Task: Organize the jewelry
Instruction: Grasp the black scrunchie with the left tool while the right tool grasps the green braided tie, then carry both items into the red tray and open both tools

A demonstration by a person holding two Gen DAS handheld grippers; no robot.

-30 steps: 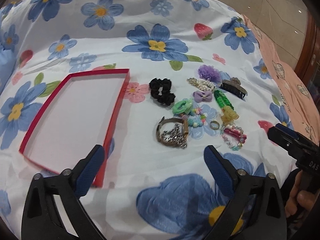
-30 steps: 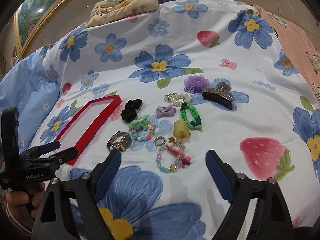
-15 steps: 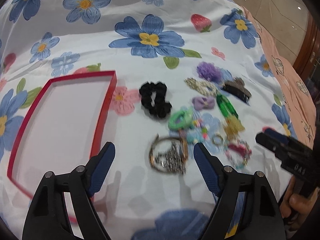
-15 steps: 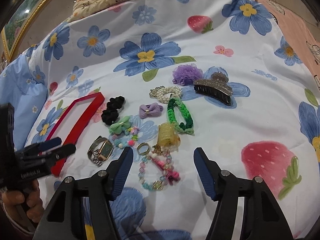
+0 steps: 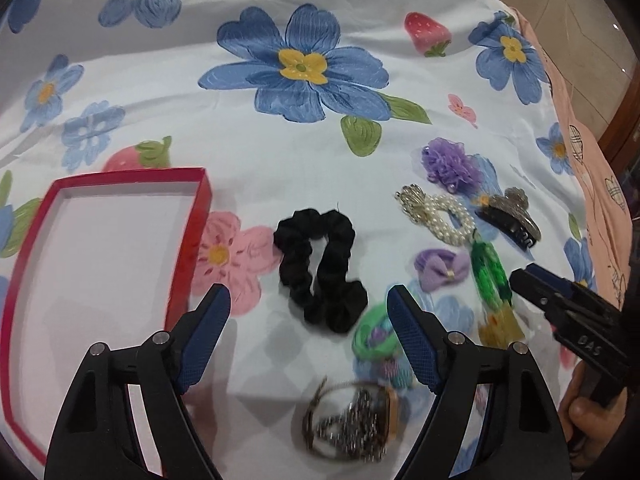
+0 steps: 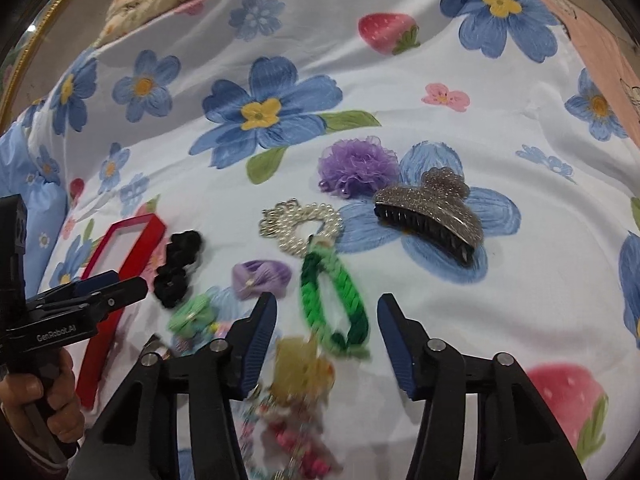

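The left gripper (image 5: 308,312) hangs wide over the black scrunchie (image 5: 320,264), while the right gripper's (image 6: 326,320) jaws narrow, empty, around the green braided bracelet (image 6: 334,304).

Floral bedsheet (image 5: 280,152) bearing, toward its left edge, an open red box (image 5: 188,240), white inside. Black scrunchie (image 5: 320,268) just right of the box. Right side cluster: purple flower clip (image 5: 450,166), pearl hairpiece (image 5: 444,216), glittery claw clip (image 5: 510,220), lilac bow (image 5: 440,270), green woven band (image 5: 488,272). Blurred metal watch (image 5: 352,424) nearest. Left gripper (image 5: 308,326) with jaws spread, empty, above the scrunchie's near end.
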